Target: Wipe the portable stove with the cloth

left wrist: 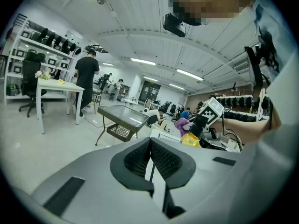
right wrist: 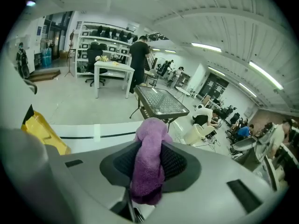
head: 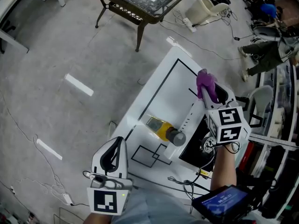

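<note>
Canister [head: 161, 129] lies on table [head: 173, 85], left of stove [head: 194, 148].

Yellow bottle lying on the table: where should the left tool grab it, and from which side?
Probably the yellow bottle at mid-body, from above, with the jaws across its narrow width. It lies on its side on the white table with the grey cap at one end, so the body is the long, exposed part.

The black portable stove [head: 192, 148] is being largely covered beneath the right gripper [head: 208, 91]. The lower end of the purple knitted cloth [right wrist: 148, 167] is being hidden between that gripper's jaws. To their left, a yellow plastic container [right wrist: 42, 132] is being cut off by the gripper's own grey body.
</note>
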The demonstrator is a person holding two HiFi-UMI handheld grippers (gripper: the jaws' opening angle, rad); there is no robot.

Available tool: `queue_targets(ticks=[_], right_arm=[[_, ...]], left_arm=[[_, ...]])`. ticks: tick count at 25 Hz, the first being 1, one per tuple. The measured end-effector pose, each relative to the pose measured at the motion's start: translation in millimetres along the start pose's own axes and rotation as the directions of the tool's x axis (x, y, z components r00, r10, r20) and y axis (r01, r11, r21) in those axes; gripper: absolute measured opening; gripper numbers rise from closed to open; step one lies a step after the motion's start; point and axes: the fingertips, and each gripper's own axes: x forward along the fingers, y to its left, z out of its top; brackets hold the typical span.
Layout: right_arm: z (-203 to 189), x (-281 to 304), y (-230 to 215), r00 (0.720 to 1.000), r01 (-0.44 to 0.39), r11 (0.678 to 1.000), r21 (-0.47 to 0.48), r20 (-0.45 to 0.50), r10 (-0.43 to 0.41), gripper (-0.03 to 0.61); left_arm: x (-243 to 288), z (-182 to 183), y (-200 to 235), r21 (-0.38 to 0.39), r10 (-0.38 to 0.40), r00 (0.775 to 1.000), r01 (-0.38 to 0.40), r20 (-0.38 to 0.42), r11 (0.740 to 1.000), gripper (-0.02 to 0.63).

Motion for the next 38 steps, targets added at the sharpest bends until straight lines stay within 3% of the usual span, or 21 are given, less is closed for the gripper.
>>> queue_targets(ticks=[6,10,17,25,29,34,38], right_arm=[[-20.0,14.9,17.7,0.997,-0.038,0.985,-0.166,-0.068,0.027,0.137],[-38.8,19.7,39.6,0.986,-0.12,0.959,-0.256,-0.143,0.085,0.137],[-53.8,14.3,60.8,0.952,-0.219,0.938,-0.268,-0.268,0.145,0.137],[-54.9,6.0,72.5,0.958,-0.21,0.935,-0.286,-0.25,0.139,0.137],[-51.4,0.9,78.6,0.959,-0.219,0.896,-0.387,-0.253,0.125,0.137],[-15.7,-12.6,71.3,0.986,-0.15,0.877,-0.457,-0.134,0.099,0.137],[-28.9,-14.0,67.0,0.978,-0.174,0.843,-0.509,-0.191,0.086,0.137]], left_arm=[[1.1,-12.4,3.8,-0.013,0.005,1.0,-0.005,-0.023,1.0,0.018],[-4.2,-22.6,7.8,-0.027,0.02,0.999,-0.021,-0.035,0.999,0.018],[-14.2,-31.7,3.1,-0.036,0.033,0.999,-0.033,-0.02,0.999,0.018],[-29.9,-36.1,1.3,-0.037,0.043,0.999,-0.043,-0.008,0.998,0.018],[-37.1,-37.6,-0.6,-0.034,0.046,0.999,-0.046,-0.002,0.998,0.018],[-41.8,-38.4,2.1,-0.036,0.048,0.999,-0.048,0.0,0.998,0.018],[-44.3,-42.2,3.1,-0.054,0.041,0.999,-0.041,0.001,0.998,0.018]])
